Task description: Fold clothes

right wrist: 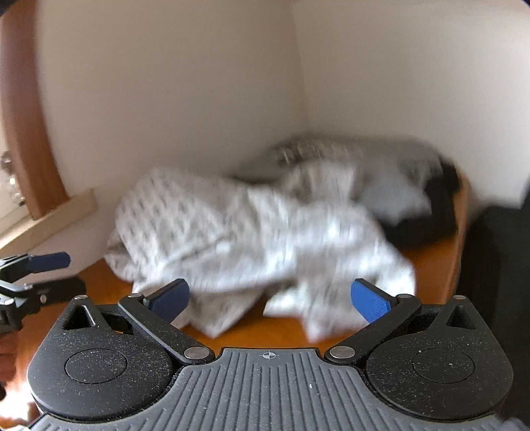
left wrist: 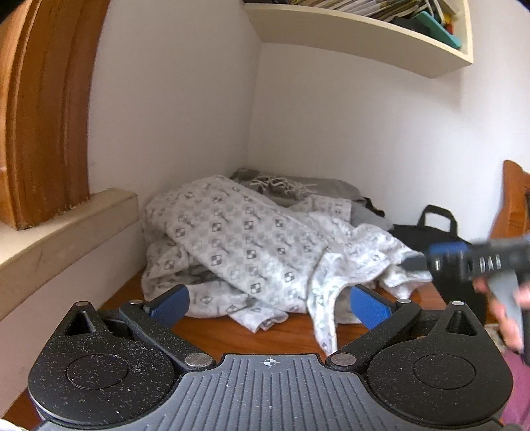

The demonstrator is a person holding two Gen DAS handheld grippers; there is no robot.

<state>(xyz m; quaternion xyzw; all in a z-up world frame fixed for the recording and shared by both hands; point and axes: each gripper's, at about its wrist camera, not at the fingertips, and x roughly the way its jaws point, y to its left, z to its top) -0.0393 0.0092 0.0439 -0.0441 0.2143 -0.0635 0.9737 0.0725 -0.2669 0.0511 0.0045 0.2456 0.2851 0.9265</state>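
Note:
A crumpled white garment with a grey checker print (left wrist: pixel 245 245) lies in a heap on the wooden table (left wrist: pixel 251 335), in the corner by the walls. It also shows, blurred, in the right wrist view (right wrist: pixel 251 232). My left gripper (left wrist: pixel 270 303) is open and empty, just in front of the garment's near edge. My right gripper (right wrist: pixel 270 300) is open and empty, also at the near edge of the heap. The right gripper appears blurred at the right of the left wrist view (left wrist: pixel 417 262). The left gripper shows at the left edge of the right wrist view (right wrist: pixel 49 262).
Grey clothes (left wrist: pixel 298 185) are piled behind the white garment against the wall. A black bag (left wrist: pixel 427 228) stands at the right. A beige ledge (left wrist: pixel 66 232) runs along the left. A shelf with books (left wrist: pixel 364 30) hangs above.

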